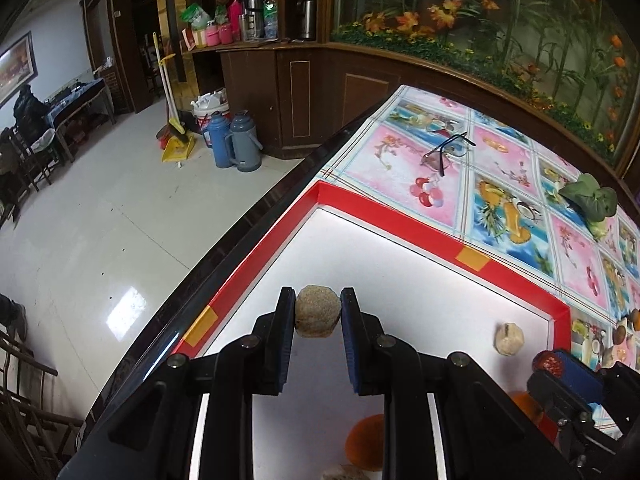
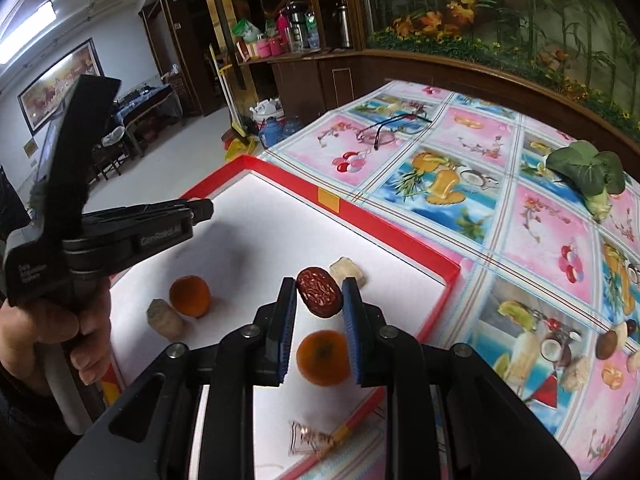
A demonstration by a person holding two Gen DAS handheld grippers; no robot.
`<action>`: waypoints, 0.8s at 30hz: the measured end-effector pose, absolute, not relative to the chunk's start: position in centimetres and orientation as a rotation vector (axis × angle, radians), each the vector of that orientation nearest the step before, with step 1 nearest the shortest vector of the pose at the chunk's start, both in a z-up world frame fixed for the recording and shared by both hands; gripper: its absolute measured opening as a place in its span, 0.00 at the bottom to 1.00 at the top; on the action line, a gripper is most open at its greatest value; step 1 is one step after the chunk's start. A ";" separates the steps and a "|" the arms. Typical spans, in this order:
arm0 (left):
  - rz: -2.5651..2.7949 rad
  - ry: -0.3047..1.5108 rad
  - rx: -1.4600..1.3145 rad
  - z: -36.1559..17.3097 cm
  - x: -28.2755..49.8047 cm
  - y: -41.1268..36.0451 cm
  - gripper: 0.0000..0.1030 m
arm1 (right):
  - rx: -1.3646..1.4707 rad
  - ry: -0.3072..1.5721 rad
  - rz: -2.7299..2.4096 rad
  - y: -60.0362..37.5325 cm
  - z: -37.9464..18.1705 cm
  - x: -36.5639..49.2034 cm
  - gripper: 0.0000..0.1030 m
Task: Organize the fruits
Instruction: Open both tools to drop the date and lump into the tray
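A white tray with a red rim point(image 1: 400, 216) lies on the table. My left gripper point(image 1: 317, 294) is shut on a rough tan round fruit point(image 1: 318, 316), above the tray's left part. My right gripper point(image 2: 319, 283) is shut on a dark red wrinkled date point(image 2: 320, 297), above an orange point(image 2: 324, 358) lying in the tray. A second orange point(image 2: 190, 295) lies beside a tan fruit point(image 2: 164, 318), and another tan fruit point(image 2: 347, 270) is near the tray's far rim. In the right wrist view a hand point(image 2: 60, 332) holds the left gripper point(image 2: 202, 208); its fruit is hidden there.
Eyeglasses point(image 1: 444, 152) and a green leafy vegetable point(image 1: 588, 196) lie on the fruit-patterned tablecloth point(image 2: 540, 240) beyond the tray. Small brown and pale items point(image 2: 608, 344) sit to the tray's right. A clear wrapper point(image 2: 308, 438) lies at the near rim. The table edge point(image 1: 240, 232) drops to the floor on the left.
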State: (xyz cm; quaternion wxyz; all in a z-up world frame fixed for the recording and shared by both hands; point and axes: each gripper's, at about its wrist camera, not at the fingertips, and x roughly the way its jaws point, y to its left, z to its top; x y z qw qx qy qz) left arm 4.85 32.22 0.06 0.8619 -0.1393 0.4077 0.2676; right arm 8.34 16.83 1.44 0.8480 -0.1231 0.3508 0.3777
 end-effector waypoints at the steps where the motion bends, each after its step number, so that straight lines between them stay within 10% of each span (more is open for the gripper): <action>1: 0.563 0.863 -0.292 -0.1 4.9 32.3 0.22 | -0.265 0.750 0.794 17.1 1.2 8.6 0.24; 3: 0.593 0.864 -0.300 -0.2 4.8 32.6 0.45 | -0.281 0.762 0.794 17.5 0.8 8.8 0.25; 7: 0.620 0.843 -0.325 0.3 4.1 33.2 0.59 | -0.311 0.796 0.785 18.3 0.0 9.2 0.29; 9: 0.631 0.827 -0.328 0.7 3.7 33.2 0.68 | -0.311 0.790 0.772 18.0 0.0 9.2 0.47; 24: 0.570 0.789 -0.306 3.2 2.5 28.6 0.76 | -0.163 0.627 0.539 1.6 4.5 8.2 0.87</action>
